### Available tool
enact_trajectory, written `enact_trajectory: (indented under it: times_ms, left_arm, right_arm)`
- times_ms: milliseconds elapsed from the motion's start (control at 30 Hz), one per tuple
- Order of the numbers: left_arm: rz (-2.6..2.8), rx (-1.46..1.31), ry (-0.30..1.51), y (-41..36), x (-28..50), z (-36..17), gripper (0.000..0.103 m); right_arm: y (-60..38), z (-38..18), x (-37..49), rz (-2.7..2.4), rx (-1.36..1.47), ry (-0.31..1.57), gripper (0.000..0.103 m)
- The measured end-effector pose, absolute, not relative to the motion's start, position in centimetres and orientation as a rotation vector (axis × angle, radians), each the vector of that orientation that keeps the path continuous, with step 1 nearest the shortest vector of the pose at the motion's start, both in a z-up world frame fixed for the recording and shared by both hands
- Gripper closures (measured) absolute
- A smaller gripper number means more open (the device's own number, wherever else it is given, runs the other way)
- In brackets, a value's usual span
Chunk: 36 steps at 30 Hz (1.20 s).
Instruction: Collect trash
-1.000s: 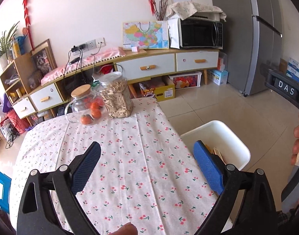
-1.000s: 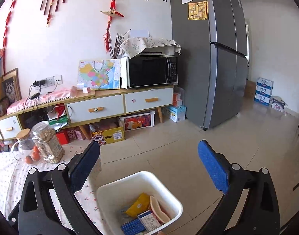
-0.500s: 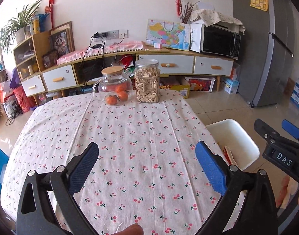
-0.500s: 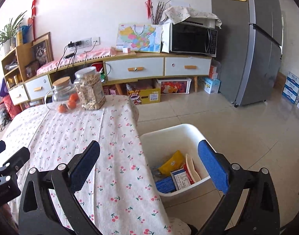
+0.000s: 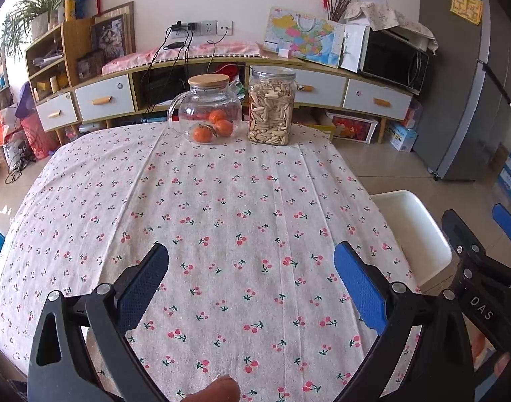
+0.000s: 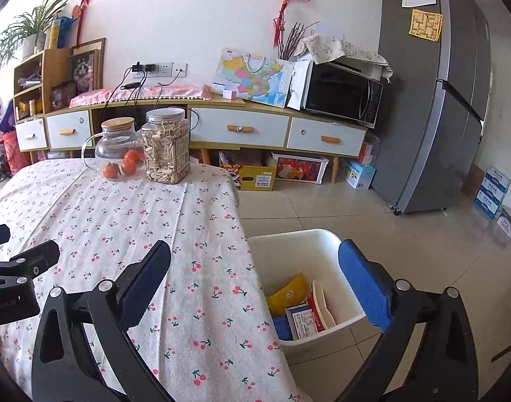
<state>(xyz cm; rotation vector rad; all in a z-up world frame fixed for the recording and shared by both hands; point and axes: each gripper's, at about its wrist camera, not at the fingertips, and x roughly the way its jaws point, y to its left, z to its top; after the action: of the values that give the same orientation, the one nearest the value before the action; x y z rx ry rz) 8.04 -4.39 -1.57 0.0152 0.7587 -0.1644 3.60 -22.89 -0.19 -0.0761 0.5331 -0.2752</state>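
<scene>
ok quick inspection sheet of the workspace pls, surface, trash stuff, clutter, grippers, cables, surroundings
surface: cherry-print tablecloth, no loose trash seen on it
job's things: white bin on the floor beside the table, holding wrappers
clutter: glass jug with oranges, seed jar, side by side at the far edge
grippers: left gripper and right gripper open, empty
cables: plugged into wall sockets, trailing over the sideboard
surroundings: microwave, fridge, tiled floor
</scene>
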Motion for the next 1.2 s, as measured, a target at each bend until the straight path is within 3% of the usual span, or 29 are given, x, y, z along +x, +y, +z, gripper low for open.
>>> enact_trajectory:
  times_ms: [1200]
  left_arm:
    - [-0.142,0.031,0.684,-4.7,6.9,-0.3,0.007]
  right_arm:
    - [-23.5,0.2,2.8,-0.247,-0.041,0.532,0.007]
